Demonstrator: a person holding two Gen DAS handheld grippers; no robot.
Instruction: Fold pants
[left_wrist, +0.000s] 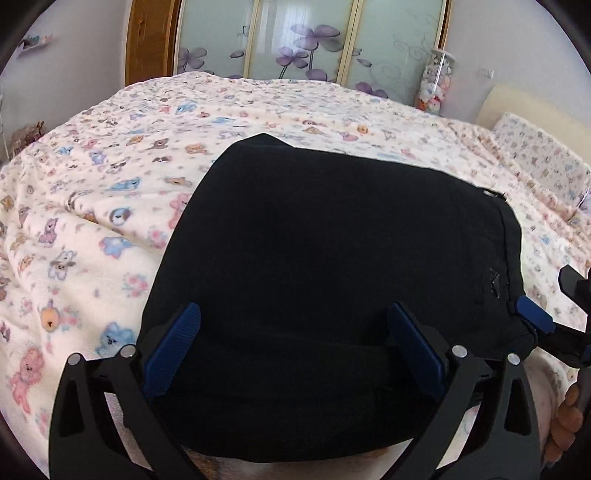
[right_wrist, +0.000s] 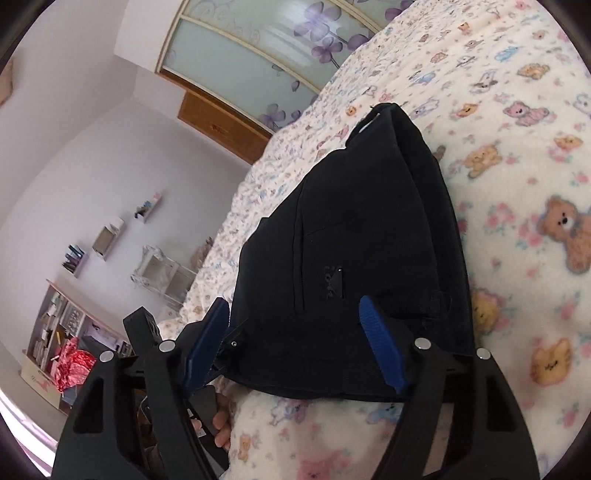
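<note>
So the pants (left_wrist: 325, 251) are sitting on the bed (left_wrist: 92, 206), already bundled into a compact black block in the middle of the teddy-bear blanket, wardrobe (left_wrist: 306, 40) far behind and a jar of plush toys (left_wrist: 436, 85) far right. Starting on the left: the left gripper (left_wrist: 295, 350) has its jaws spread wide over the near edge of the pants, one blue pad off each side of a thick rolled bit of cloth, and as far as I can see it isn't pinching anything. Over on the right, the right gripper (right_wrist: 295, 343) is spread wide too, straddling the near right corner by the small logo patch (right_wrist: 334, 282), and it doesn't seem to have hold of any cloth. In the left view its blue tip is touching or just beside the waistband edge; I can't tell which. My guess is the fold is basically done and this is the tidy-up or the setup for one last fold. To do it well I'd get both claws onto all the layers at the near edge, not just the top one, close at matching spots, then lift evenly so the block doesn't skew, and press it flat since that fleece looks soft and lumpy.
</note>
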